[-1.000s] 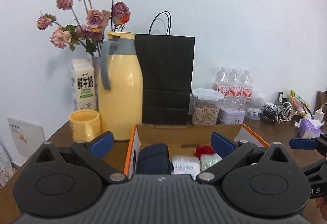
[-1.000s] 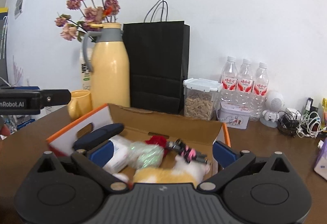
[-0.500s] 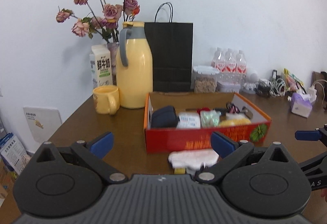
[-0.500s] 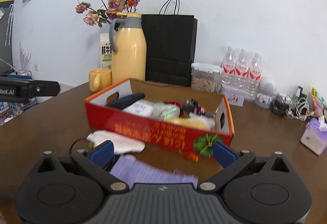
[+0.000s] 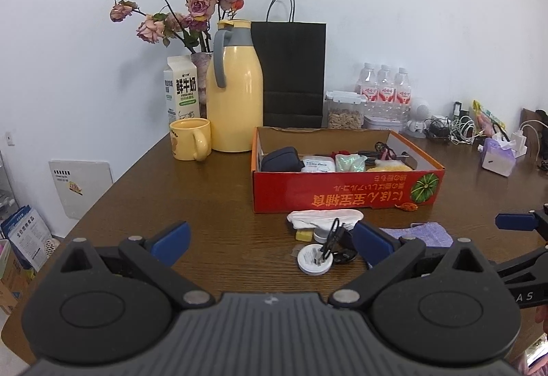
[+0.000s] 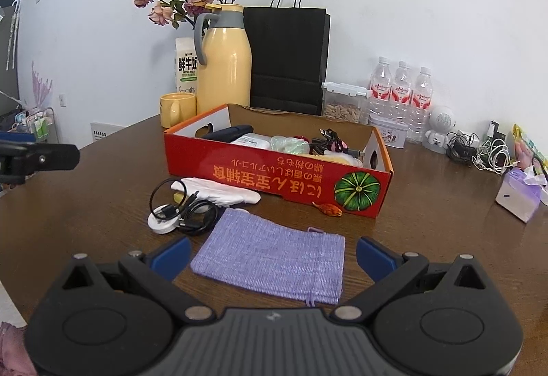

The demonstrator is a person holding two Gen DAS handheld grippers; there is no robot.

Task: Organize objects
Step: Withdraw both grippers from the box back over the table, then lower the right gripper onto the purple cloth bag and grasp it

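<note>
Red cardboard box [image 6: 274,177] with a pumpkin print sits mid-table, holding a dark navy pouch [image 5: 281,160], white packets and, apparently, tangled cables. Flat lilac woven pouch [image 6: 274,259] lies before it. Left gripper [image 5: 270,239] and right gripper [image 6: 272,256] gape wide, empty.

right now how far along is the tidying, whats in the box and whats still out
Partly done. The red box already holds a dark case, packets and cables. Nothing is in hand: the left gripper and right gripper are both open. Still on the table: the purple pouch, white glove, white disc and black cable.
</note>
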